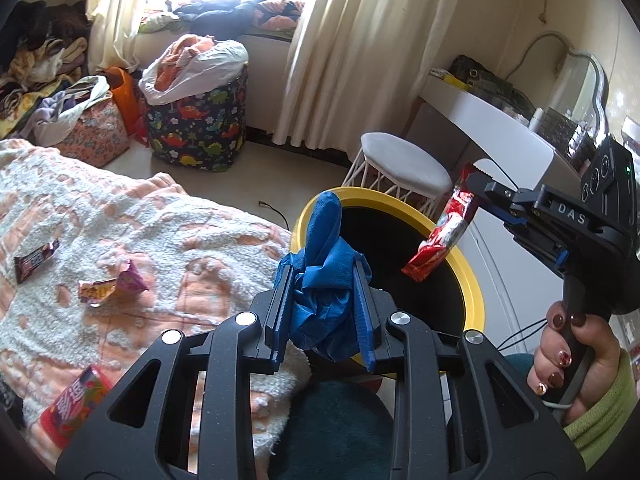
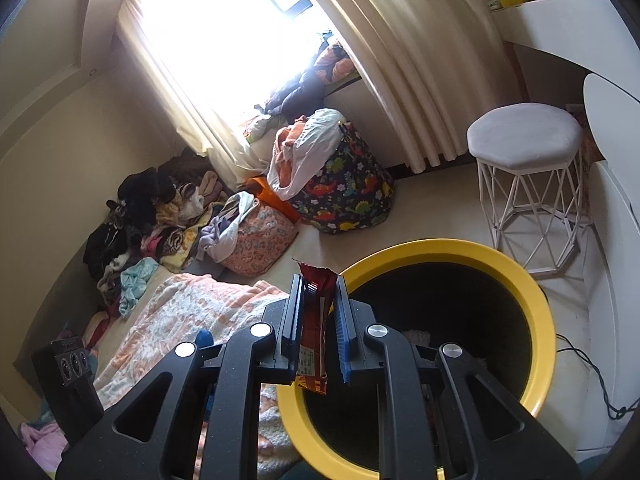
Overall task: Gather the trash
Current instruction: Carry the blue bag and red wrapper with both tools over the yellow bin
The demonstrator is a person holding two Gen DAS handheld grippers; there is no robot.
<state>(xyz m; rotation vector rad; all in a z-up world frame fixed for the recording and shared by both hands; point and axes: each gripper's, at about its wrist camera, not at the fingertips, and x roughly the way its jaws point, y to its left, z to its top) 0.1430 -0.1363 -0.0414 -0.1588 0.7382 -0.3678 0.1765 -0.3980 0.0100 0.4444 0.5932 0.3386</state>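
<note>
Over the yellow bin (image 1: 474,280), the right gripper (image 1: 486,188) clamps a red wrapper (image 1: 440,236) and the left gripper (image 1: 324,280) a blue glove (image 1: 320,276) at the rim's nine o'clock; released there, the glove could fall on the bed (image 1: 120,208).

A bed covered by a fluffy peach-and-white blanket (image 1: 132,216) is seen. On it are laid a dark brown snack bar wrapper (image 1: 36,260), a torn purple-and-silver wrapper (image 1: 112,286) near the middle, and a red-pink printed packet (image 1: 74,404) at the near edge.
</note>
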